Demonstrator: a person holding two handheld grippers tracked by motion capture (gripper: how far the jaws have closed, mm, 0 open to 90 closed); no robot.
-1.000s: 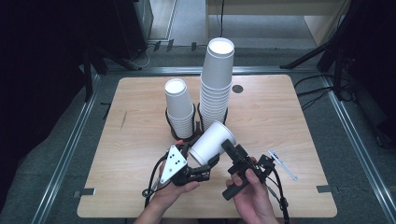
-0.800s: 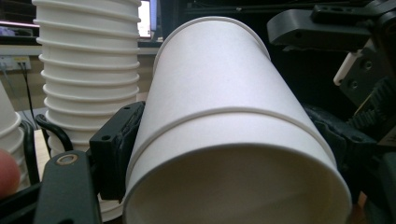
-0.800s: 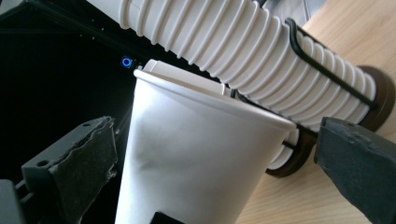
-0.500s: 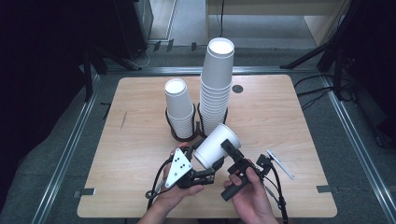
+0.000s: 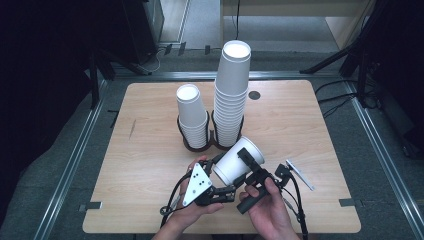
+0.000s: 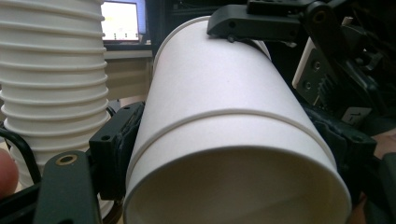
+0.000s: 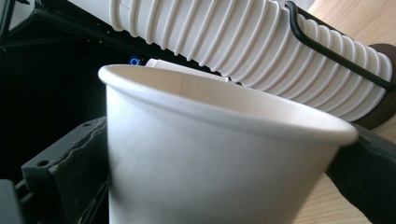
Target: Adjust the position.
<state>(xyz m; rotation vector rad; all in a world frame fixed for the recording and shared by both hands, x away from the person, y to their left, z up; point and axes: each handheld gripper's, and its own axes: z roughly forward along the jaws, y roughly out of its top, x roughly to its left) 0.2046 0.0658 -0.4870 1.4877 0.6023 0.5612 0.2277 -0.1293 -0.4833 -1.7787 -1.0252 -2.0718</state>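
While gripped at both ends, a white paper cup [image 5: 235, 164] is held near the wooden table's [image 5: 320, 130] front edge.
The left gripper [image 5: 216, 176] is clamped on its base, the right gripper [image 5: 252, 167] on its rim; stacking on the racked cup columns [image 5: 231, 100] remains undone.

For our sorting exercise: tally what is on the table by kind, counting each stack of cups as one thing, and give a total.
Stacks of white paper cups: 2, a tall stack and a short stack
Single paper cups: 1, the tilted cup held between the left tongs and right tongs
Black wire cup holders: 1
Hand-held tongs: 2
Total: 6
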